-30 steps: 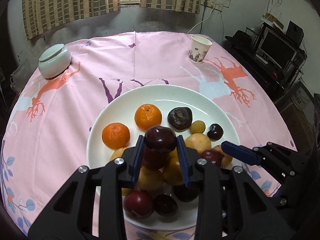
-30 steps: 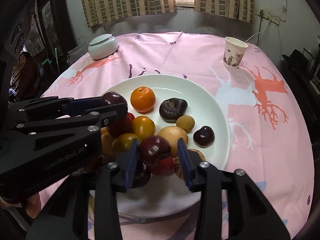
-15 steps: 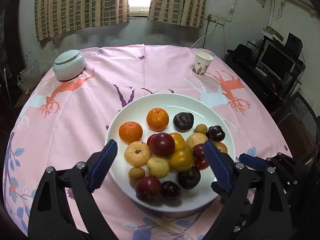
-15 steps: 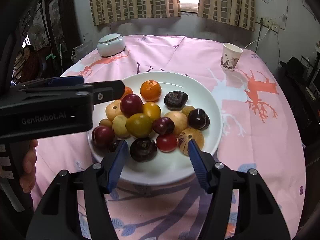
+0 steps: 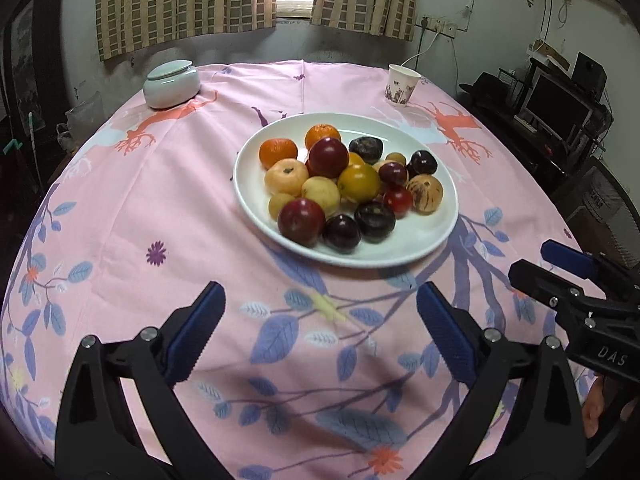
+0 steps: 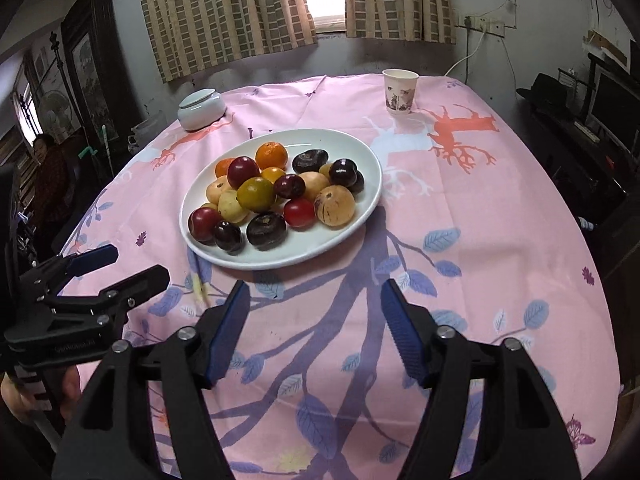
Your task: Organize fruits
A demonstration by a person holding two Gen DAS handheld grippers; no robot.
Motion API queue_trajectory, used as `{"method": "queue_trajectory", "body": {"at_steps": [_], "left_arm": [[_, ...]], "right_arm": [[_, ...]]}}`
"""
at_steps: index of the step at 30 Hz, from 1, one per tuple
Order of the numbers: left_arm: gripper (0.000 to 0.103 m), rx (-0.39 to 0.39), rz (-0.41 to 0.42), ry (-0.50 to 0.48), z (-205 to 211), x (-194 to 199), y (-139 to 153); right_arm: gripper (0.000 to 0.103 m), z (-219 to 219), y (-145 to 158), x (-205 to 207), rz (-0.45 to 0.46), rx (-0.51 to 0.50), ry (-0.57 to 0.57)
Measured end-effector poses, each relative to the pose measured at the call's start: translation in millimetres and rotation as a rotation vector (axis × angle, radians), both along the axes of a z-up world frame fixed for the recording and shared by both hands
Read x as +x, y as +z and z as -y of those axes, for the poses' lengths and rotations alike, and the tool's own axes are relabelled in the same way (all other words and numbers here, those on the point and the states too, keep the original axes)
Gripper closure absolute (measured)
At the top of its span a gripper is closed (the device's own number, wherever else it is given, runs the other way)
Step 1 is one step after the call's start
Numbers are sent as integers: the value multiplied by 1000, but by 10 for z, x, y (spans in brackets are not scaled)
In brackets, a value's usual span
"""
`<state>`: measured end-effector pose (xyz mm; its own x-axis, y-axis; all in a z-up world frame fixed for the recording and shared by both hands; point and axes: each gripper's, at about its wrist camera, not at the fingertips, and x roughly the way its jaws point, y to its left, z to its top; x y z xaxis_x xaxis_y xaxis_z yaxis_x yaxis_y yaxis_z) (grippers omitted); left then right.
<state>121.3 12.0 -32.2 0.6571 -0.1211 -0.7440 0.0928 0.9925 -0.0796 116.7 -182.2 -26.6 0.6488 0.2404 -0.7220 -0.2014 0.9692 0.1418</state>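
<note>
Fruits (image 5: 344,188) (red, orange, yellow) heaped on plate (image 5: 420,248).

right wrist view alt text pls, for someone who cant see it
A white plate heaped with fruit sits on a pink tablecloth, beyond the open, empty right tool. The left tool shows at the left edge; a paper cup and lidded jar stand behind.

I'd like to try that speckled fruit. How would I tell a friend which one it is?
Find the white plate on the pink tablecloth. On the pile's right edge, beside a small bright red fruit, sits the speckled fruit: the only tan one with dark flecks.
</note>
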Motion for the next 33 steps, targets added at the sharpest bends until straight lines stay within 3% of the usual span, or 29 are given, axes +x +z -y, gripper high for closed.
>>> {"method": "queue_trajectory", "body": {"at_steps": [1,4,6,10,14,33], "left_arm": [[5,7,-5,10,3,-52,-10],[5,15,0,23,6,-176,22],[5,54,15,54,4,-239,60],[5,37,32,64,-49,-324,142],[4,47,47,65,-41,-381,193],[2,69,47,68,-15,-439,215]], "right_arm": [[10,-17,-9,-44,-2,1,-10],[2,-116,-8,-159,13,-17,-22],[1,-159,1,-199,19,-14,-20],[1,-125,18,-220,-3,17,-37],[1,-140,68,-284,23,-54,-61],[1,-76,106,-362,10,-25,-61]]}}
